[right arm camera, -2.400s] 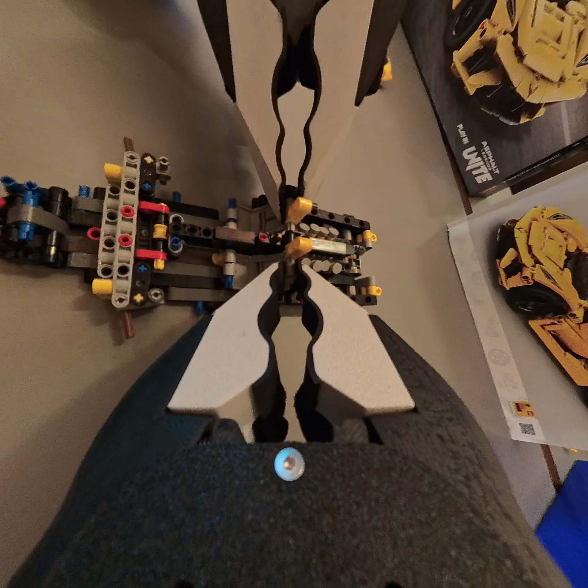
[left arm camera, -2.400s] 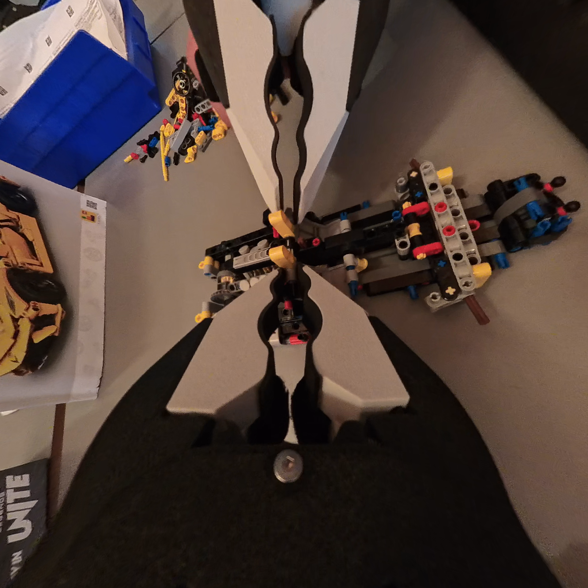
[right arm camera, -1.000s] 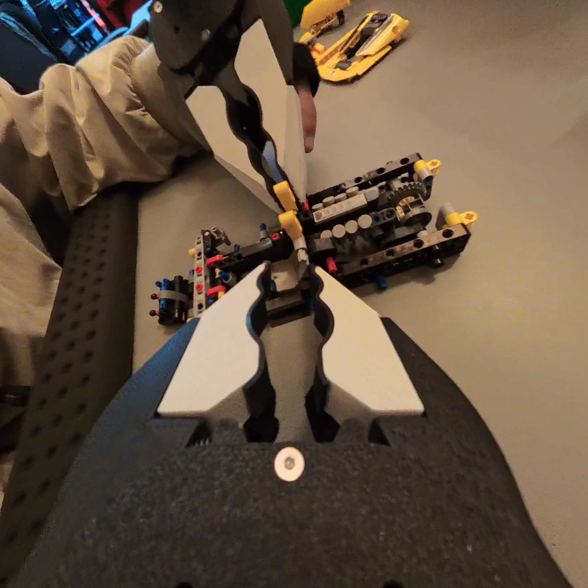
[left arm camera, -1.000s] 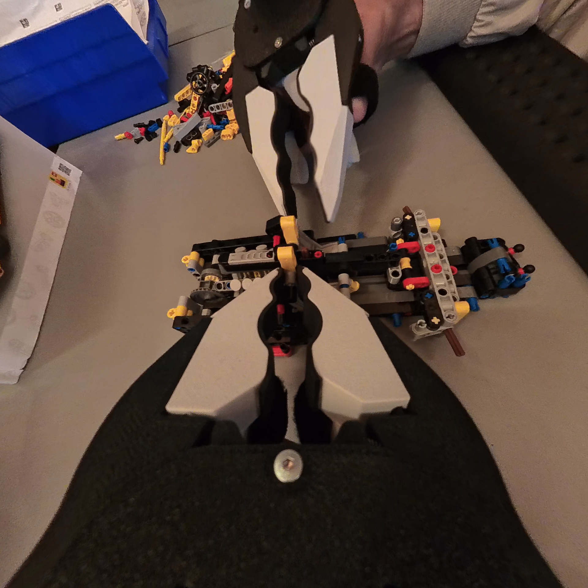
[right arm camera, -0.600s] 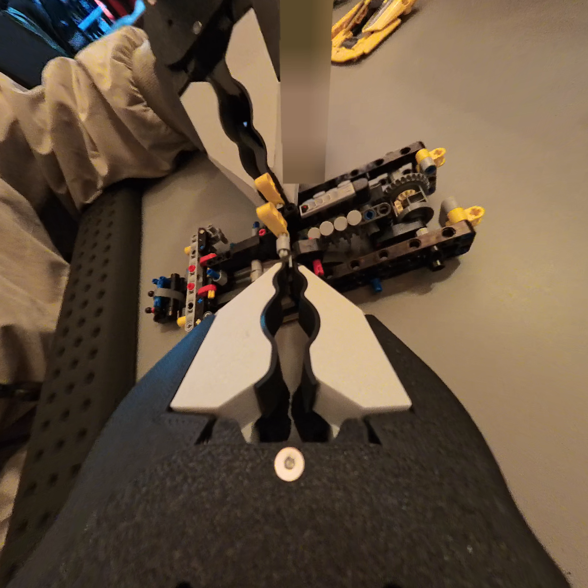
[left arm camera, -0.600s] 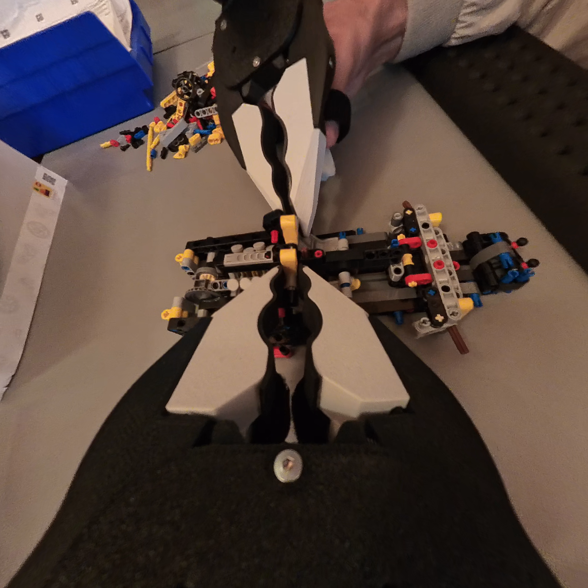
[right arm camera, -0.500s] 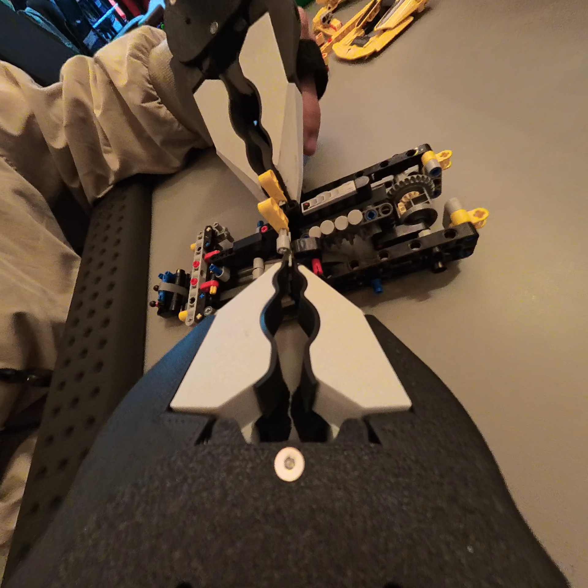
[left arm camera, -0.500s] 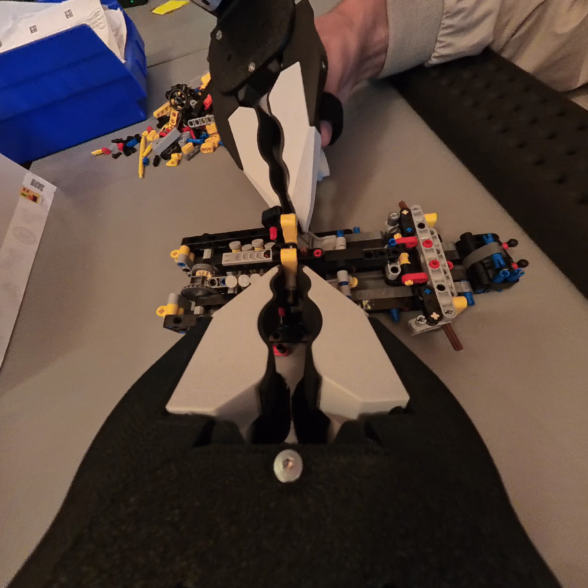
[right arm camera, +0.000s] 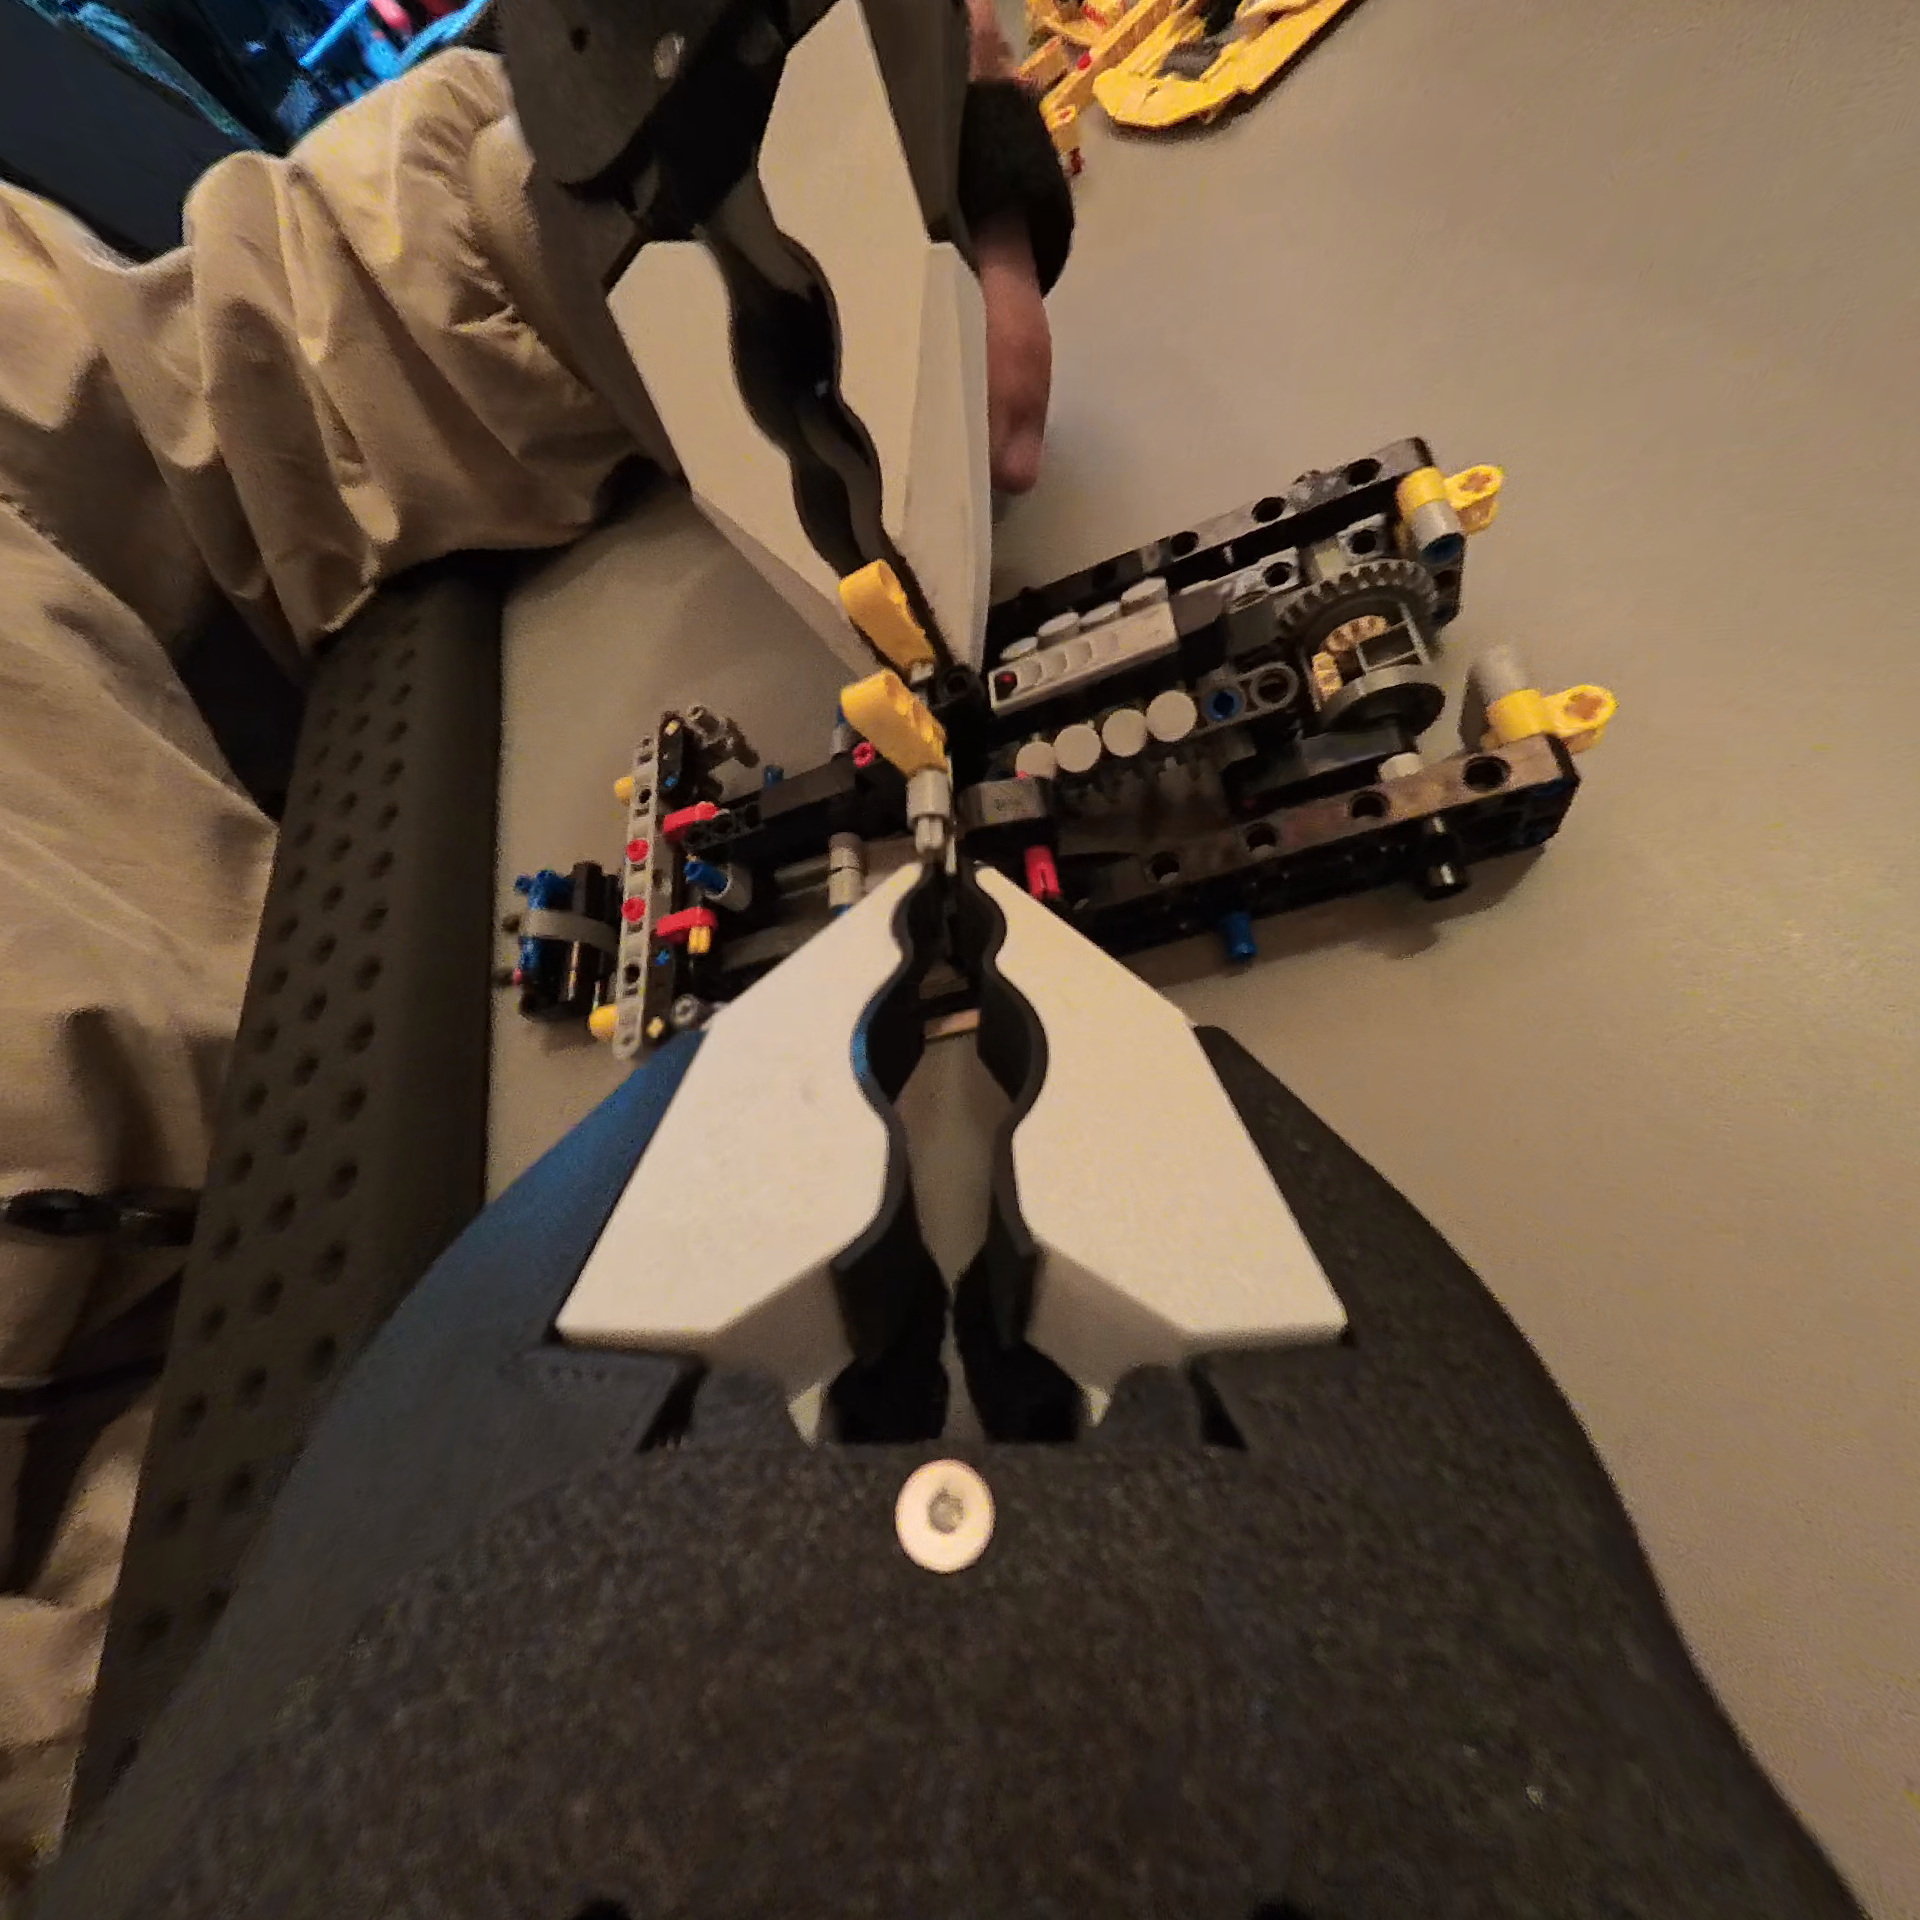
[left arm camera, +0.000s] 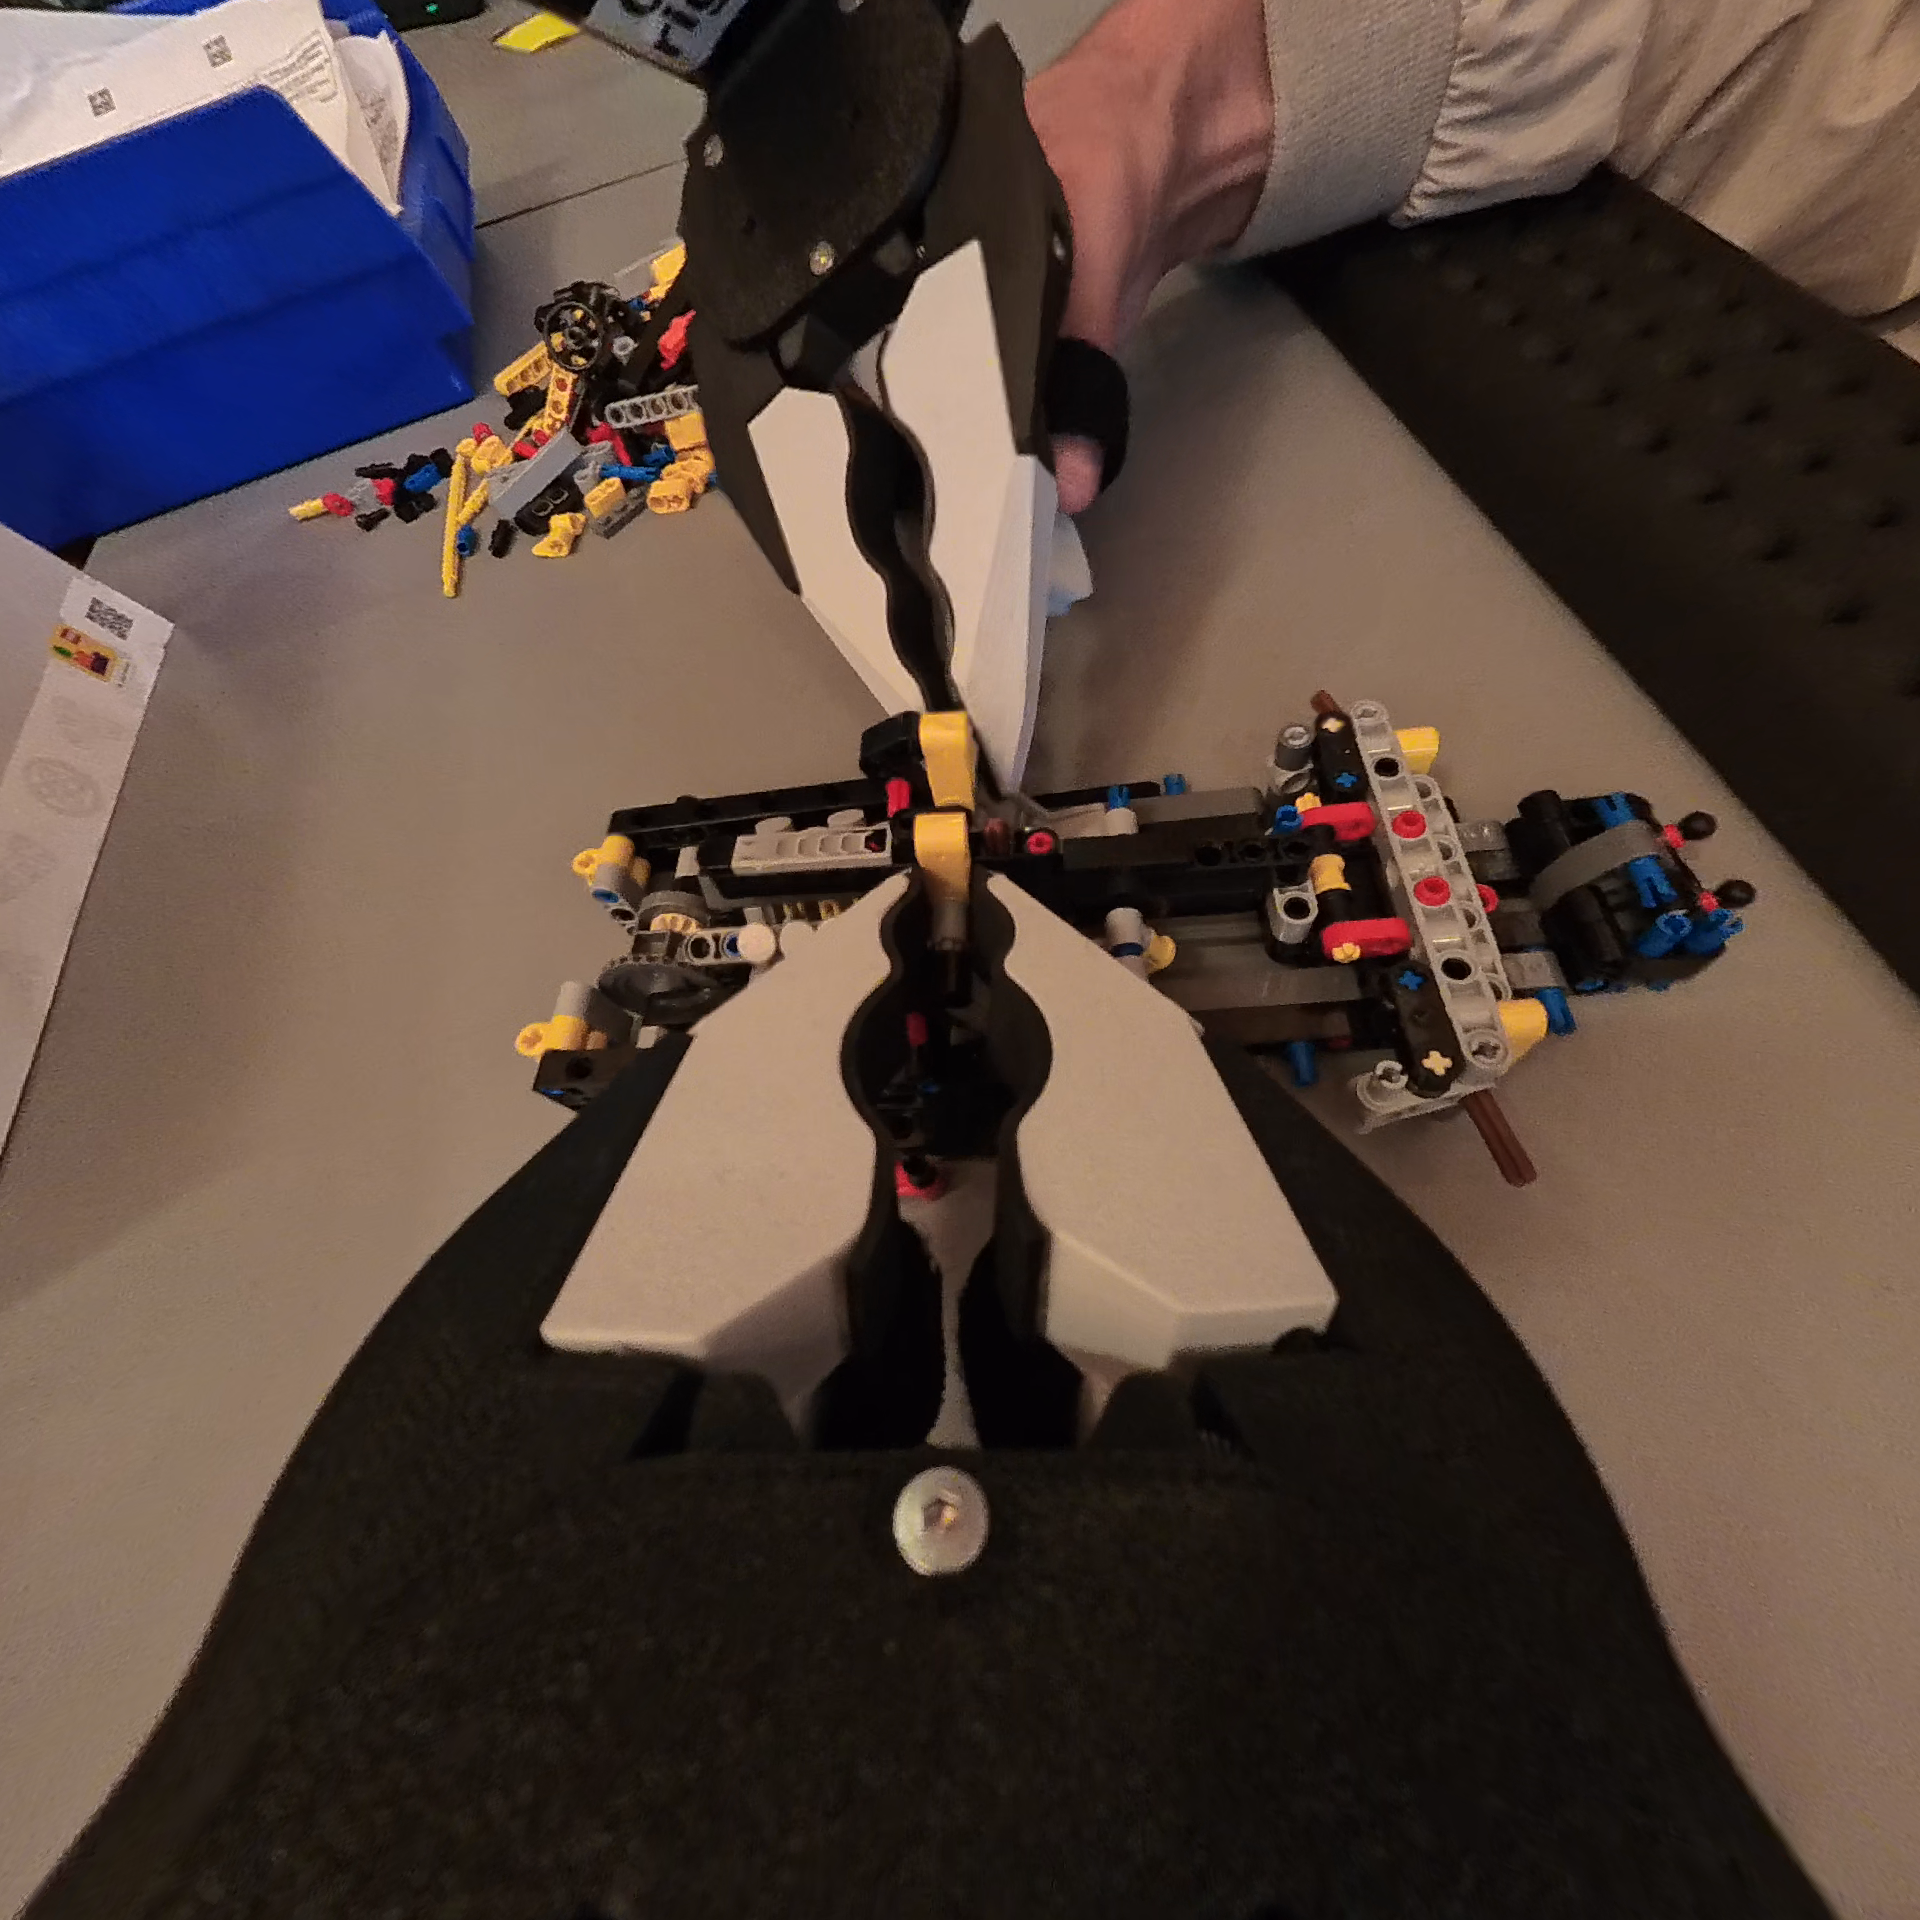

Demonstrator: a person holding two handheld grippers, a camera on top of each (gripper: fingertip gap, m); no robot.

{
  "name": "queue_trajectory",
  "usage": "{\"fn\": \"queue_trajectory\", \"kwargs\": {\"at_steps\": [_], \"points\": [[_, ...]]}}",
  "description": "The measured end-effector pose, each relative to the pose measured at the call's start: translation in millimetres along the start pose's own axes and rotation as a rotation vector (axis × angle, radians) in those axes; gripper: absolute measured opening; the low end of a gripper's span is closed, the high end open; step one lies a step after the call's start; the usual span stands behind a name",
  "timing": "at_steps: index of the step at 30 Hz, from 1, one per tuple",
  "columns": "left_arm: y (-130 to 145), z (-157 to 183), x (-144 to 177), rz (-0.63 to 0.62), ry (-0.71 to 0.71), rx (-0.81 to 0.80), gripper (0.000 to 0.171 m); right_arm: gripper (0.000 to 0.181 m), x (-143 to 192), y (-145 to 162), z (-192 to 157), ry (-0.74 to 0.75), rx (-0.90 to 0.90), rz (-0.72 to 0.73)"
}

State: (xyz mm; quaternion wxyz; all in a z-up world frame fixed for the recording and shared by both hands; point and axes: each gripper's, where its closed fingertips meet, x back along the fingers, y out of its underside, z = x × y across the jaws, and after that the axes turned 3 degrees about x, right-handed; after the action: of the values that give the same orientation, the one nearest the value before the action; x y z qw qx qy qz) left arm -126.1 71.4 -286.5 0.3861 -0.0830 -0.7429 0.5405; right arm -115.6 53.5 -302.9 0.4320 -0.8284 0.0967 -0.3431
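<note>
- Chassis (left arm camera: pixel 1195 883) of toy building bricks, long and mostly black, lies flat on the grey bench (left arm camera: pixel 312 831); in the left wrist view it runs from 9 to 3 o'clock across mid-frame.
- Left gripper (left arm camera: pixel 948 883): pressed nearly together, pinching a small upright stack at the chassis middle – lower yellow connector (left arm camera: pixel 940 844) with a grey pin under it, right at the fingertips.
- Right gripper (right arm camera: pixel 948 868): tips almost shut on a thin grey pin (right arm camera: pixel 928 805) that sticks out below the same yellow connector (right arm camera: pixel 894 717). It reaches in from the opposite side of the chassis (right arm camera: pixel 1195 748).
- In the left wrist view the right gripper (left arm camera: pixel 961 717) comes down from 12 o'clock, tip touching the upper yellow connector (left arm camera: pixel 943 753); a hand (left arm camera: pixel 1132 177) with a pale cuff holds it.
- In the right wrist view the left gripper (right arm camera: pixel 935 644) comes down from 11 o'clock, tip on the upper yellow connector (right arm camera: pixel 883 613); a beige sleeve (right arm camera: pixel 260 416) is at 10 o'clock.
- Grey beam with red pins (left arm camera: pixel 1429 904) crosses the chassis at 3 o'clock in the left wrist view; blue and black parts sit past it.
- Gear (right arm camera: pixel 1361 634) sits at the chassis's other end, at 2 o'clock in the right wrist view.
- Loose pile of small parts (left arm camera: pixel 561 457) at 11 o'clock in the left wrist view, just beside a blue bin (left arm camera: pixel 208 301) holding white paper.
- Printed sheet (left arm camera: pixel 62 790) at 9 o'clock, well apart from the chassis.
- Black perforated mat (left arm camera: pixel 1662 436) runs along the bench edge at 2 o'clock.
- Yellow model pieces (right arm camera: pixel 1195 52) at 1 o'clock in the right wrist view, well apart.
</note>
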Motion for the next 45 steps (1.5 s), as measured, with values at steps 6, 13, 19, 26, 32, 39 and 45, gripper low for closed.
{"fn": "queue_trajectory", "kwargs": {"at_steps": [6,13,19,26,32,39,45], "points": [[-0.2,1.4,3.7,0.031,0.017,0.006,0.008,0.001,7.8,0.1,-2.9,-0.041,-0.008,0.023],[1.4,-2.2,5.4,0.031,0.003,0.02,0.008,0.001,11.5,3.9,1.1,-0.018,-0.001,0.007],[0.9,-0.8,3.9,0.025,0.007,0.029,0.008,0.002,12.2,5.9,-6.0,0.044,0.166,-0.018],[-0.9,-2.4,-1.5,0.008,-0.008,0.059,0.008,0.006,4.4,-2.5,-7.6,0.097,0.235,-0.003],[-0.8,-3.4,-0.5,0.013,-0.014,0.056,0.008,0.002,-0.9,6.5,-4.1,0.181,0.369,-0.091],[-3.0,-1.9,-7.3,-0.002,-0.003,0.096,0.008,0.001,-5.4,7.6,-9.1,0.199,0.518,-0.111],[-2.7,-6.2,-1.7,0.021,-0.02,0.101,0.008,0.001,10.3,-6.3,-6.7,0.277,0.586,-0.038]]}}
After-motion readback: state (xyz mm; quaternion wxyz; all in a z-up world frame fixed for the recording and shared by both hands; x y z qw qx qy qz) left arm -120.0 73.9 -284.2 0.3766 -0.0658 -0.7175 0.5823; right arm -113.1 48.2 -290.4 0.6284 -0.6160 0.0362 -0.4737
